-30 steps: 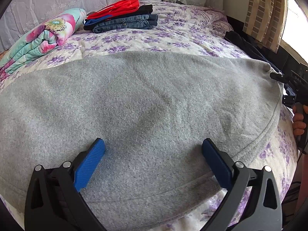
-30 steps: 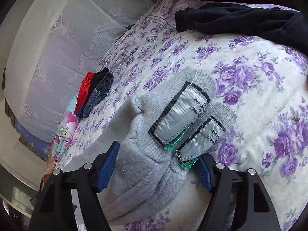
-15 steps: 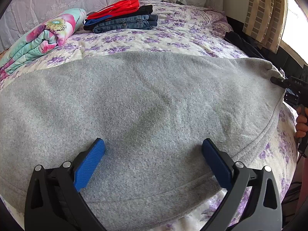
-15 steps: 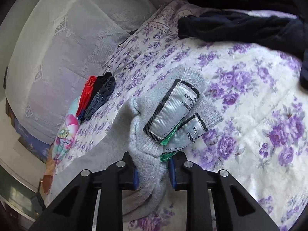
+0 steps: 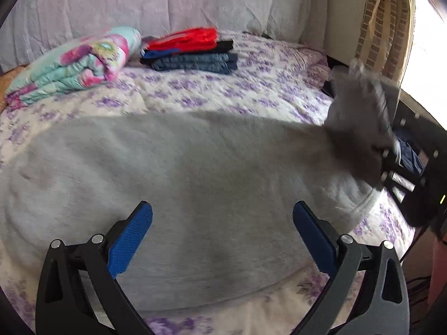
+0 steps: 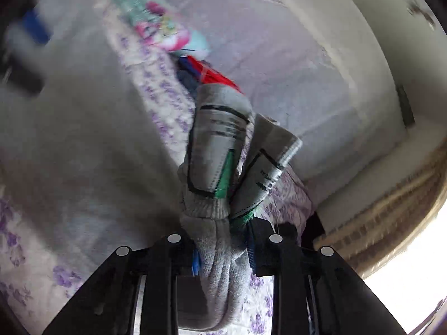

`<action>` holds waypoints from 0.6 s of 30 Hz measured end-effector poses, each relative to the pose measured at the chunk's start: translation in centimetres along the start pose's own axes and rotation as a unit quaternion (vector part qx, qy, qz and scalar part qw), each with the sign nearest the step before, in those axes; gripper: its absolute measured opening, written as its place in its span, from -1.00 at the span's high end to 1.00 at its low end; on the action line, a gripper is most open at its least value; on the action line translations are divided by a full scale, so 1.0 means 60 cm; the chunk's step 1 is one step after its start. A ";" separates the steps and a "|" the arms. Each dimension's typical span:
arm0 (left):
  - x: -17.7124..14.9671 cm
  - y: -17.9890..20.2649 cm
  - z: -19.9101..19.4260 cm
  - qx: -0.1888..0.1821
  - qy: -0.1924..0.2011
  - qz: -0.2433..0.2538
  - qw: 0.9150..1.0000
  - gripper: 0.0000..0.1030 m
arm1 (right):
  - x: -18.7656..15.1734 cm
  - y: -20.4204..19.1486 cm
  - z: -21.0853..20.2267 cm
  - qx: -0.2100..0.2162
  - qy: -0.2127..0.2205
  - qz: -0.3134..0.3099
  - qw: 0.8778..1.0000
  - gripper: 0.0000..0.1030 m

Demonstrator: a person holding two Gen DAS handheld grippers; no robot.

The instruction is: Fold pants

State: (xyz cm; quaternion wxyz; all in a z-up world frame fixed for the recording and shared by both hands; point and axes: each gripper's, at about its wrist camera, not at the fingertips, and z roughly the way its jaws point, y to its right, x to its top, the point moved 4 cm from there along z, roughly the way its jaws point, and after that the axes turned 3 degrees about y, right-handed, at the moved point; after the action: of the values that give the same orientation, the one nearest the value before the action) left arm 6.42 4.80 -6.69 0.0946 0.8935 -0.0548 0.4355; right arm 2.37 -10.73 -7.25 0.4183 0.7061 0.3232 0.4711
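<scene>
Grey sweatpants [image 5: 181, 173] lie spread across the floral bed. My left gripper [image 5: 222, 237] is open just above the cloth near its front hem, holding nothing. My right gripper [image 6: 223, 254] is shut on the bunched ribbed end of the pants [image 6: 215, 223], where two sewn labels [image 6: 215, 150] stick up. That end is lifted off the bed. It shows in the left wrist view as a raised, blurred grey clump [image 5: 360, 117] at the right, with the right gripper's black body [image 5: 413, 173] beside it.
A stack of folded clothes, red on top of dark and denim [image 5: 192, 53], sits at the back of the bed. A rolled floral blanket [image 5: 75, 64] lies left of it. A curtain and bright window [image 5: 391, 28] are at the right. White pillows line the headboard.
My right gripper closed on the ribbed end of the pants, then lifted it and swung it up and leftward. My left gripper stayed open and rose slightly.
</scene>
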 end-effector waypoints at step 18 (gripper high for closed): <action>-0.018 -0.108 -0.021 0.001 0.041 -0.095 0.995 -0.91 | -0.004 0.160 0.000 0.340 0.061 0.370 0.862 -0.07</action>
State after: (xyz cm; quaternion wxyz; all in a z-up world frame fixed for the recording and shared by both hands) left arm 5.95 11.42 -7.59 0.1370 0.8764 0.0342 0.4605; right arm 2.87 -15.18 1.26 -0.0735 0.8418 0.2036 0.4944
